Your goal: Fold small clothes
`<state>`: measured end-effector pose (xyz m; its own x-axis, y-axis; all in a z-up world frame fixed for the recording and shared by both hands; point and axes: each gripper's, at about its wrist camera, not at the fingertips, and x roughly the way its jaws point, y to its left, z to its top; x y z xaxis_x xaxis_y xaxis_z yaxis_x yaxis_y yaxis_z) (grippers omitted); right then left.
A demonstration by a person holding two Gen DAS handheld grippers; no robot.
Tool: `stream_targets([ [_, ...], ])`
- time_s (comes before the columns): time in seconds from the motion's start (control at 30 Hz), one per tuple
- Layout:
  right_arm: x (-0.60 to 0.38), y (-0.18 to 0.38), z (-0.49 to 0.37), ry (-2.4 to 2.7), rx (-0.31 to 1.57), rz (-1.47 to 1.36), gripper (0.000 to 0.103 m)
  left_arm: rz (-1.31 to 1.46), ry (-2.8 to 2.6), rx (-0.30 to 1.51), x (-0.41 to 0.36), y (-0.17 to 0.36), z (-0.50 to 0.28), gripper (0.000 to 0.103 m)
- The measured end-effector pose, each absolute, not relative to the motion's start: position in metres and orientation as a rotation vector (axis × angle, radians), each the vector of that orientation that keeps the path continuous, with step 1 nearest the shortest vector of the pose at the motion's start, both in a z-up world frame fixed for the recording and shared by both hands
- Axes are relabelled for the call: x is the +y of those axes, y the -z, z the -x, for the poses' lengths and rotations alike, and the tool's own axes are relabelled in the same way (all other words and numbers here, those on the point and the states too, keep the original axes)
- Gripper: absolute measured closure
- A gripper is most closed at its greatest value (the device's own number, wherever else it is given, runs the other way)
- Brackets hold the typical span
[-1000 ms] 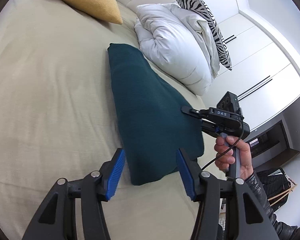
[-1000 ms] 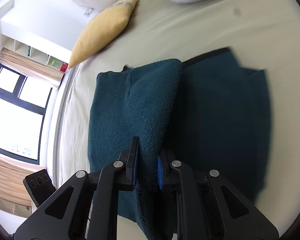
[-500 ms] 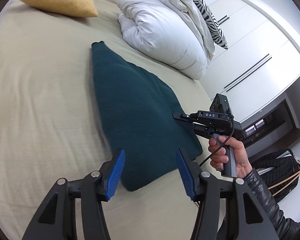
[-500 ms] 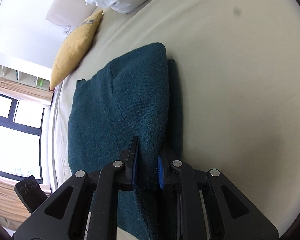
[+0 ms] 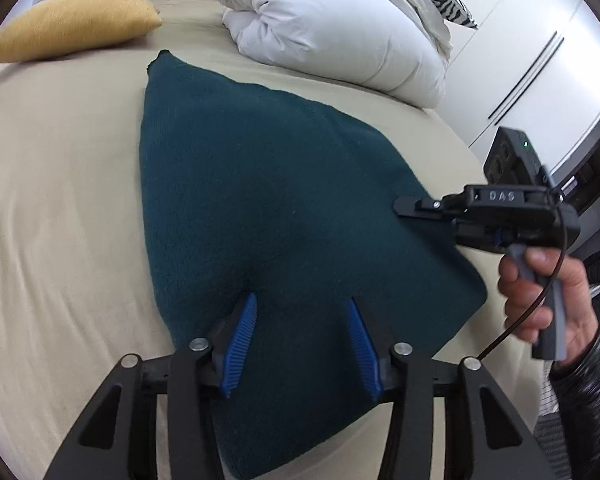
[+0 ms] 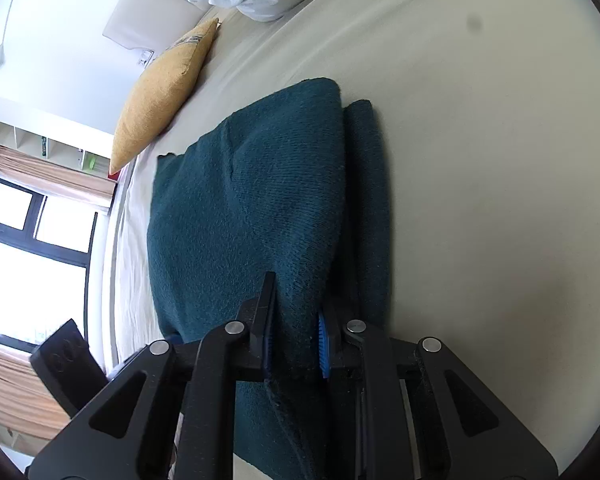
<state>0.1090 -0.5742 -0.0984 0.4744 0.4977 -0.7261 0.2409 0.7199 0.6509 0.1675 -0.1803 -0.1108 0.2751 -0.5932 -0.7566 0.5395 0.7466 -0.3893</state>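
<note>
In the left wrist view, the dark teal knit garment (image 5: 268, 216) lies folded on the beige bed (image 5: 52, 208), below the white duvet (image 5: 340, 28) and right of the yellow pillow (image 5: 72, 24). The left gripper (image 5: 300, 320), fingers wide apart, has dropped onto the garment's near end; a second ago it hung short of that edge. The right gripper (image 5: 412, 203) meets the garment's right edge.

In the right wrist view, the right gripper (image 6: 296, 312) is clamped on a raised fold of the garment (image 6: 252, 208), which has been carried over; only a narrow strip of the lower layer shows now beside it. The fold looks nearly laid; pressing it flat probably comes next.
</note>
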Motion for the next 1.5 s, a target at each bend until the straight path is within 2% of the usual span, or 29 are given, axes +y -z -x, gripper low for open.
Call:
stream_targets([
  [0.13,-0.557,0.085,-0.109,-0.089,1.075,-0.678,0.085,0.067,0.772,1.068,-0.177,0.113,-0.169,0.057],
  [0.33,-0.534,0.037,-0.069,-0.030,0.955,-0.594,0.083,0.090,0.779,1.070,-0.175,0.117,-0.168,0.057],
  [0.4,-0.530,0.039,-0.054,-0.107,0.942,-0.633,0.083,0.088,0.780,1.071,-0.174,0.117,-0.167,0.058],
  [0.5,-0.519,0.067,-0.045,-0.137,1.031,-0.604,0.083,0.090,0.778,1.074,-0.175,0.117,-0.167,0.058],
  [0.53,-0.522,0.083,-0.042,-0.127,1.063,-0.611,0.086,0.087,0.777,1.077,-0.175,0.118,-0.167,0.058],
  [0.6,-0.541,0.097,-0.030,-0.179,1.004,-0.740,0.089,0.083,0.779,1.074,-0.174,0.118,-0.166,0.058],
  [0.67,-0.559,0.097,-0.020,-0.146,0.990,-0.814,0.101,0.084,0.781,1.074,-0.174,0.117,-0.166,0.058],
  [0.73,-0.568,0.085,-0.014,-0.107,0.971,-0.801,0.100,0.074,0.766,1.074,-0.175,0.112,-0.165,0.058],
  [0.77,-0.571,0.079,-0.012,-0.077,0.970,-0.778,0.089,0.055,0.752,1.070,-0.176,0.105,-0.163,0.058],
  [0.8,-0.573,0.071,-0.012,-0.039,0.968,-0.749,0.089,0.039,0.746,1.057,-0.176,0.098,-0.159,0.058],
  [1.0,-0.567,0.037,-0.050,-0.180,0.884,-0.789,0.089,0.028,0.727,0.918,-0.178,0.052,-0.183,0.047],
  [1.17,-0.549,0.059,-0.108,-0.268,0.955,-0.817,0.089,-0.073,0.630,0.986,-0.203,0.081,-0.235,0.047],
  [1.2,-0.550,0.071,-0.116,-0.235,0.982,-0.809,0.090,-0.088,0.616,1.007,-0.205,0.090,-0.240,0.047],
  [1.27,-0.562,0.088,-0.119,-0.220,0.964,-0.842,0.100,-0.039,0.632,1.002,-0.196,0.096,-0.244,0.046],
  [1.3,-0.571,0.091,-0.115,-0.232,0.937,-0.900,0.101,-0.039,0.637,1.000,-0.195,0.097,-0.244,0.045],
  [1.37,-0.578,0.082,-0.107,-0.191,0.916,-0.878,0.100,-0.063,0.638,0.998,-0.197,0.098,-0.244,0.044],
  [1.47,-0.578,0.065,-0.117,-0.160,0.904,-0.851,0.091,-0.079,0.624,1.000,-0.200,0.100,-0.241,0.044],
  [1.5,-0.573,0.054,-0.127,-0.172,0.898,-0.828,0.091,-0.086,0.620,0.998,-0.201,0.100,-0.240,0.044],
])
